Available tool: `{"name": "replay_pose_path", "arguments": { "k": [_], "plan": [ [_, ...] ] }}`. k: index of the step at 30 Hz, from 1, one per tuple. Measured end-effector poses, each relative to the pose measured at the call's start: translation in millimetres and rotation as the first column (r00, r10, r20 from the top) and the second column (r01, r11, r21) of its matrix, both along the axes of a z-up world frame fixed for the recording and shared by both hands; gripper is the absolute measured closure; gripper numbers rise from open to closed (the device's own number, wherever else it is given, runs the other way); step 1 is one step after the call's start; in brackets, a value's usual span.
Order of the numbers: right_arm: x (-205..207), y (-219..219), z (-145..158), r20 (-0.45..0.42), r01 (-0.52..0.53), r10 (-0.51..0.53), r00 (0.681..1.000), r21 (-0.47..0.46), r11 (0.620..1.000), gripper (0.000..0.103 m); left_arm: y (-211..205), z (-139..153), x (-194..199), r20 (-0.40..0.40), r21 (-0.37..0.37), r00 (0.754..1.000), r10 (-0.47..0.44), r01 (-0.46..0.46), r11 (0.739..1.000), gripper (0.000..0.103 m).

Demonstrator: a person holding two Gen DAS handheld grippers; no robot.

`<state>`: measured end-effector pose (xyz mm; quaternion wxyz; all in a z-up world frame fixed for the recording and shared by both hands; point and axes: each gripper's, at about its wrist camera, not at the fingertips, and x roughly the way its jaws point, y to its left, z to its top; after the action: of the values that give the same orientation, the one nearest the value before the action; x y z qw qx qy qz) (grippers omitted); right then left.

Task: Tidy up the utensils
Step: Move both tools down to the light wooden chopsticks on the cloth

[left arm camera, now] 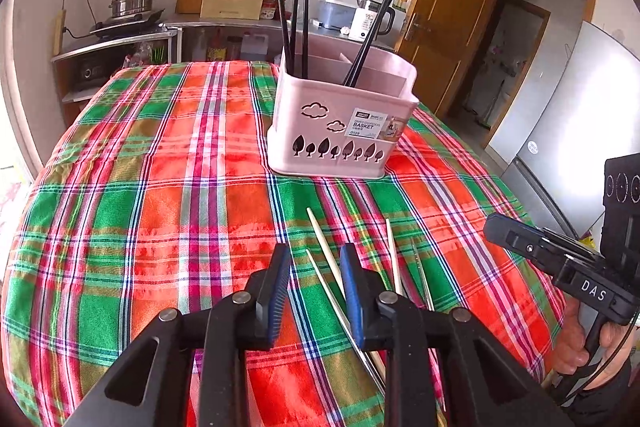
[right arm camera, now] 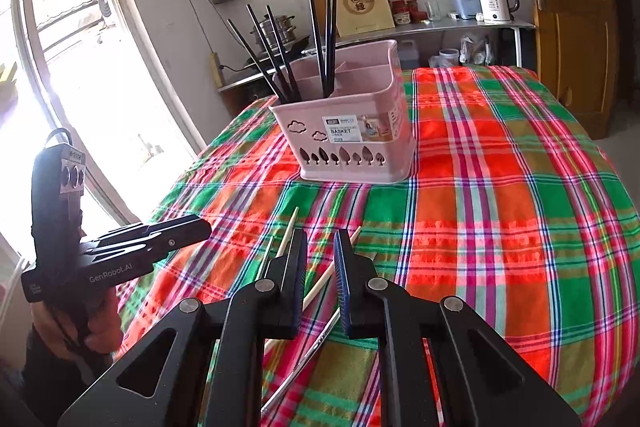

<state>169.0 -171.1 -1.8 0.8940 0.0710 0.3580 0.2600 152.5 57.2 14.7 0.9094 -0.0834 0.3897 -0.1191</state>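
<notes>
Hovering low over the plaid-covered worktop (left arm camera: 160, 187), the left gripper (left arm camera: 316, 291) has its blue pads parted and empty, pale chopsticks (left arm camera: 326, 247) lying on the cloth just beyond and under it. Beside it the right gripper (right arm camera: 322, 275) is likewise released, grasping nothing, with the same pale sticks and some thin metal ones (right arm camera: 320, 339) beneath its pads. Farther out, at about twelve o'clock, stands the pink basket (left arm camera: 340, 131), black chopsticks (left arm camera: 296, 11) upright in its left compartment and others leaning in another.
</notes>
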Motion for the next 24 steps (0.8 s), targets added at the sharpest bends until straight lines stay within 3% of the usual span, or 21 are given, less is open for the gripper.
{"name": "replay_pose_path", "arguments": {
  "k": [14, 24],
  "plan": [
    [41, 29, -48, -0.147, -0.002, -0.009, 0.989, -0.076, 0.997, 0.089, -2, -24, 48, -0.101, 0.010, 0.995, -0.025, 0.026, 1.000, 0.077],
    [56, 34, -62, -0.179, 0.016, -0.036, 0.983, -0.115, 0.993, 0.089, -12, -42, 76, -0.178, 0.000, 0.982, -0.069, 0.070, 0.998, 0.077]
  ]
}}
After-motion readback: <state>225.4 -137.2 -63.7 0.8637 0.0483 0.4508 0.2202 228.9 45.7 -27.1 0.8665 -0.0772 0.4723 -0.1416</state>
